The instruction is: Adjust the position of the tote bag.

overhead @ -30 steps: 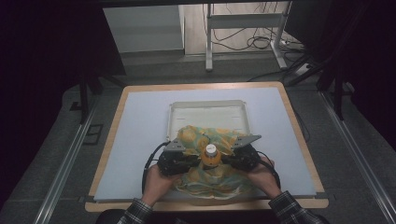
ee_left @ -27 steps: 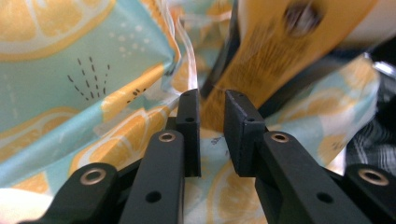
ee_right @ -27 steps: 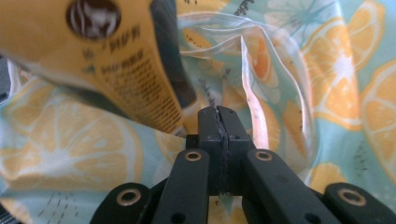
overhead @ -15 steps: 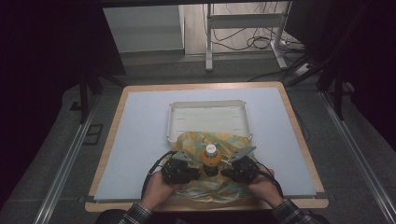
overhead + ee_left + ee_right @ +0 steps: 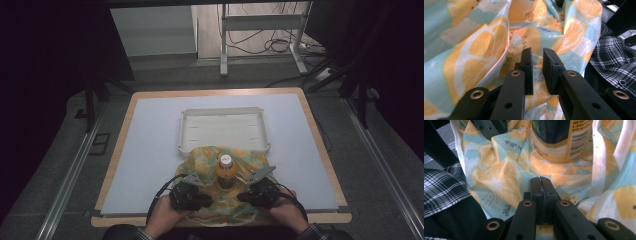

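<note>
Both hands enter from the near edge of the table (image 5: 150, 145), one to each side of the bottle (image 5: 225, 170) standing on it. The left hand (image 5: 162, 220) holds the left gripper (image 5: 200, 192) just to the bottle's left, body low, jaws pointed inward toward the bottle's base. In the left gripper view its jaws stand a narrow gap apart, pads parallel, nothing pinched between them. The right hand (image 5: 285, 212) holds the right gripper (image 5: 247, 192) just to the bottle's right, mirrored, also low and aimed inward. In the right gripper view its jaws are pressed fully together, tips meeting just short of the bottle's foot. Plaid sleeve cuffs show at both wrists.
</note>
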Demonstrator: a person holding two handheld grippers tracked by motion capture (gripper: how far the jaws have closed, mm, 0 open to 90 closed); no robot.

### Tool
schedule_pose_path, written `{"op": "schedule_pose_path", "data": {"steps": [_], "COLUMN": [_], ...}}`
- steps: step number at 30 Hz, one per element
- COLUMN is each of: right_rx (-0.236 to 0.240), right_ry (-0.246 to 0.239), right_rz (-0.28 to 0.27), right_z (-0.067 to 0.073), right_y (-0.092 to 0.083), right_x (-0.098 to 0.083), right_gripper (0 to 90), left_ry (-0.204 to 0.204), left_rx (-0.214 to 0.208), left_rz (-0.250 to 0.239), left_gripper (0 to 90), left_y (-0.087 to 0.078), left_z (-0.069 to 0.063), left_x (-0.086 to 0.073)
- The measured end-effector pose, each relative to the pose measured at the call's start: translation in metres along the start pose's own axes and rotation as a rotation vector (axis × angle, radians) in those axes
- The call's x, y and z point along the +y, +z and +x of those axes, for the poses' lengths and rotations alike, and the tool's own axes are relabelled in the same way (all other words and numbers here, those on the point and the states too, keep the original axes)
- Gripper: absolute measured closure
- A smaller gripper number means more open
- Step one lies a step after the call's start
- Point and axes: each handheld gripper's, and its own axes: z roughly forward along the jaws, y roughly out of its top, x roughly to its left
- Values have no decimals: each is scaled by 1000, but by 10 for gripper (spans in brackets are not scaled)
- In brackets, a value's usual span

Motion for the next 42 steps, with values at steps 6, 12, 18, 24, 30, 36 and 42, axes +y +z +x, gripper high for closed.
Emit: {"op": "schedule_pose_path", "data": {"steps": [6, 12, 18, 24, 30, 36, 42], "right_rx": [-56, -103, -127, -158, -203, -215, -152], "right_ry": [7, 28, 56, 78, 99, 114, 74], "right_rz": [-55, -67, -52, -55, -49, -48, -64], "right_z": [-9, -28, -41, -52, -61, -64, -49], "right_y": [-12, -6, 5, 8, 8, 6, 3], "right_x": [13, 28, 30, 32, 29, 26, 26], "right_gripper": [887, 887, 887, 889, 889, 889, 888], "left_ry": [-15, -52, -97, -133, -176, -158, -66], "left_rx": [39, 112, 182, 243, 292, 250, 162], "left_rz": [-91, -122, -124, -136, -133, -149, -118], "left_gripper": [774, 784, 808, 831, 853, 813, 798], "left_y": [-17, -14, -5, -2, -2, -8, -2], "left_z": [6, 26, 48, 62, 76, 67, 43], "left_x": [18, 32, 33, 34, 30, 29, 31]}}
